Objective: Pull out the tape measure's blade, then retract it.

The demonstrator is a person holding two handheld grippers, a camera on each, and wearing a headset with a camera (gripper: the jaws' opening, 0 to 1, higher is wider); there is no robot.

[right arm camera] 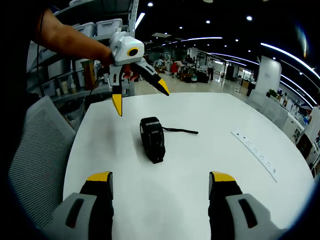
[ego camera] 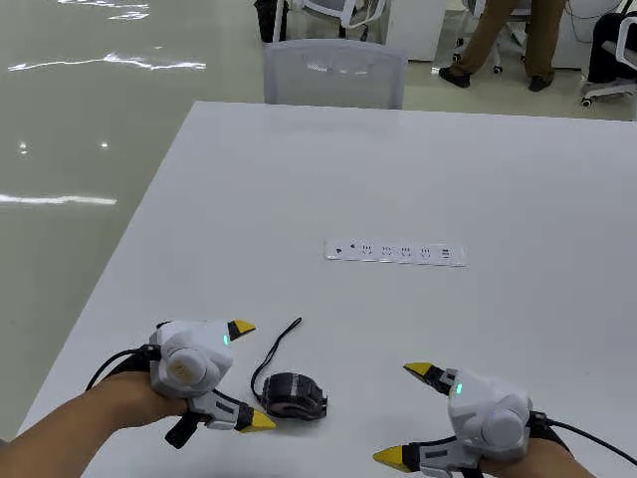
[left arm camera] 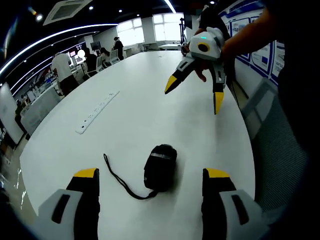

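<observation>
Left tool (ego camera: pixel 251 373): held low over the near left corner of the worktop (ego camera: pixel 398 169). Jaws apart and holding nothing, yellow tips pointing right. Right tool (ego camera: pixel 404 413): near right, also low, jaws apart and holding nothing, tips pointing left toward the other tool. A bare forearm (ego camera: pixel 70 433) leads to the left tool, and a dark cable trails behind each tool.

Tape measure (ego camera: pixel 294 394): lies on the worktop just beside the left tool's near jaw tip and well apart from the right tool. Neither tool touches it. The blade is fully in the case. Its thin black strap (ego camera: pixel 277 349) loops toward the far side.

Surroundings: a flat white power strip (ego camera: pixel 395 252) lies mid-worktop, beyond both tools. A grey mesh chair (ego camera: pixel 333 73) stands at the far edge. Nothing stands between the tools and the tape measure.

Materials: the tape measure case is compact, black and rounded. The worktop is smooth matte white. The tool bodies are white plastic.
</observation>
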